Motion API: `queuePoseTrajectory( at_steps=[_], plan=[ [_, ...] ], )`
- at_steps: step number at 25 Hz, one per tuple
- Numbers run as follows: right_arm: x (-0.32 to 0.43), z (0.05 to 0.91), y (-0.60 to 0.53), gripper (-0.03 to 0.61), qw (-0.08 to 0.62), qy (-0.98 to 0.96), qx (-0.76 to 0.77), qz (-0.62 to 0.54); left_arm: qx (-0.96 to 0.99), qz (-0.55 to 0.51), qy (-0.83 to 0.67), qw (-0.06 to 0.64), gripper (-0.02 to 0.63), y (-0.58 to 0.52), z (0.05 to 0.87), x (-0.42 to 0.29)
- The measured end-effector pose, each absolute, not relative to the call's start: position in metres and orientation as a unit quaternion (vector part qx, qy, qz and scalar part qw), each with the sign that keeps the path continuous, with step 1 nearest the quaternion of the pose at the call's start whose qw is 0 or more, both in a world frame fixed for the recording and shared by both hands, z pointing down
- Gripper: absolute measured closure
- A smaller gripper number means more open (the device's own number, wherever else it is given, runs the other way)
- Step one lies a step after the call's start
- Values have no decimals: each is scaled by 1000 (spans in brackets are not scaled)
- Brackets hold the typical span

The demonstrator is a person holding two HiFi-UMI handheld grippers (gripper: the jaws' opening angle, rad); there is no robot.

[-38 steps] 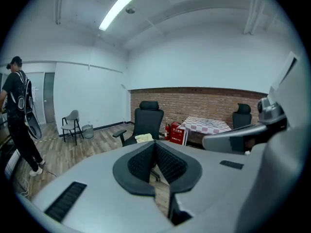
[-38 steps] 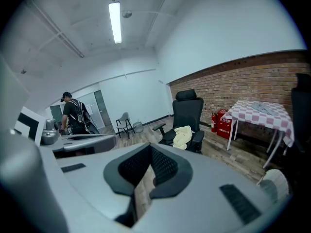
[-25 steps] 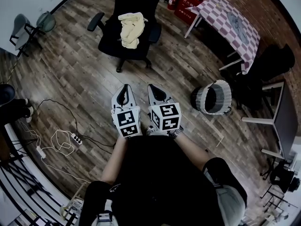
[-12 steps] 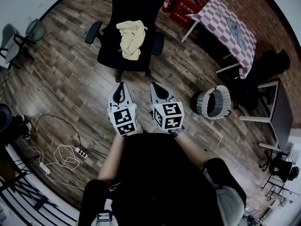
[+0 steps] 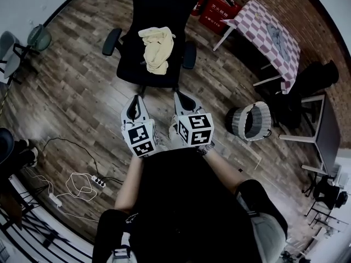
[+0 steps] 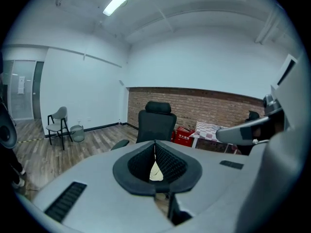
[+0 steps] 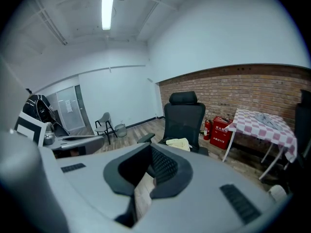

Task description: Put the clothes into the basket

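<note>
A pale yellow garment [image 5: 156, 48] lies crumpled on the seat of a black office chair [image 5: 156, 15]. It also shows in the right gripper view [image 7: 177, 143] and through the jaw gap in the left gripper view [image 6: 155, 171]. My left gripper [image 5: 136, 98] and right gripper [image 5: 180, 96] are side by side just short of the chair, both shut and empty. The woven basket [image 5: 264, 116] stands on the floor to the right of the right gripper. A grey garment [image 5: 277, 37] lies on the checkered table [image 5: 258, 21].
Red boxes [image 5: 222, 10] sit by the brick wall behind the chair. A power strip with cables [image 5: 88, 179] lies on the wood floor at the lower left. A small chair and bin [image 5: 38, 36] stand at the far left, a desk [image 5: 329, 136] at the right.
Both grippers have moved forward across the floor toward the office chair, which now lies much nearer their tips. Their jaws stay shut.
</note>
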State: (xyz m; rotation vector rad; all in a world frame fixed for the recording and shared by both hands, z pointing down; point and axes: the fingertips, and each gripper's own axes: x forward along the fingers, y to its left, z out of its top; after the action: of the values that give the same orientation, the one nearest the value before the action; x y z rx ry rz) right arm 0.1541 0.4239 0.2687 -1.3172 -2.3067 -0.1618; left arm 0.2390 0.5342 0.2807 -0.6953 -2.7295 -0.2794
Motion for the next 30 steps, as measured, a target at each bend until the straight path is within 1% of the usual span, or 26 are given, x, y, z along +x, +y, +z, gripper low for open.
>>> queuePoseTrajectory(
  at_steps=[9,15,23,30],
  plan=[
    [121,283,474,569,243,-825,-507,-55,-255,-86,-949,165,600,568,288,203],
    [67,287,521,569,246,-807,-534,-50,-278,-68,-943,169,600,609,284,151],
    [-11,294,561,569,259,-788,-557,-46,-294,-70,-935,186,600,643,288,75],
    [-67,310,576,569,277,-792,-543,-44,-286,-67,-934,204,600,658,300,34]
  ],
)
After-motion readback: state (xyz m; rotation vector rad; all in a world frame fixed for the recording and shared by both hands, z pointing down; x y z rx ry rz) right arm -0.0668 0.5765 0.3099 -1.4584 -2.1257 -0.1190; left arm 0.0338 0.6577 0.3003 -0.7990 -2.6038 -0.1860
